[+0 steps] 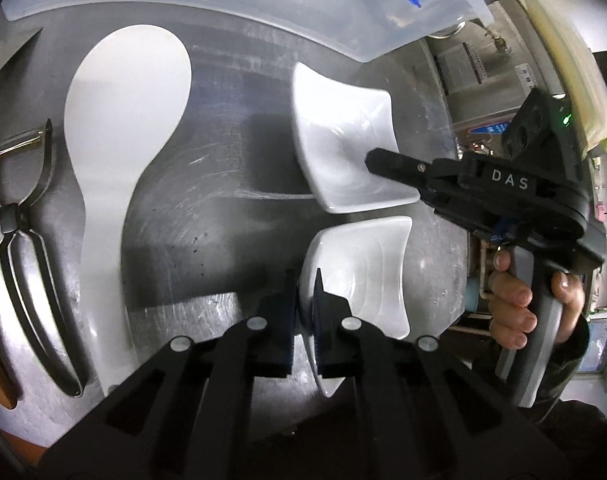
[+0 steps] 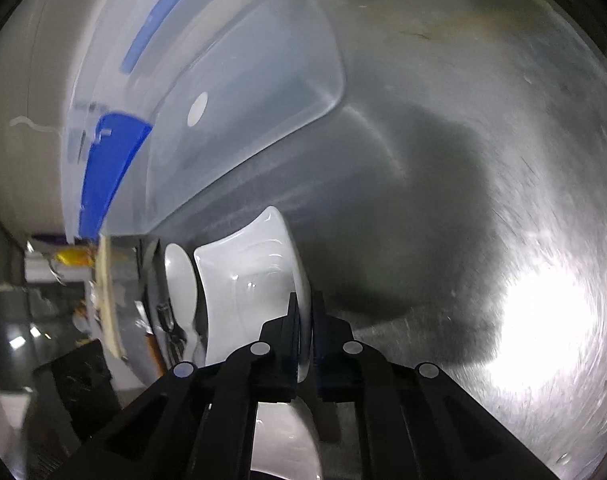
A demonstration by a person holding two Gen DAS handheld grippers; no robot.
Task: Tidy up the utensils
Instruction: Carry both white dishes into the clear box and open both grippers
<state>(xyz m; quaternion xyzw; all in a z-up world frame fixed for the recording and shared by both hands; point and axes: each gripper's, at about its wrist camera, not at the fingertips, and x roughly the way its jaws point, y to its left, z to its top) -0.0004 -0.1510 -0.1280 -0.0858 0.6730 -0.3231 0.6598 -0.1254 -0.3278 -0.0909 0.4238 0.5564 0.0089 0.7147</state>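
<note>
Both dishes are getting picked up at once here. The left hand-held gripper [image 1: 303,300] is pinching the rim of the near white dish [image 1: 363,264], and the right hand-held gripper [image 2: 303,312] is clamped on the rim of the far white dish [image 2: 247,280], the one closer to the clear plastic bin [image 1: 263,12]. Next move, I'd guess: lift both off the desk [image 1: 207,208] into that bin. Can't tell what's inside it.
</note>
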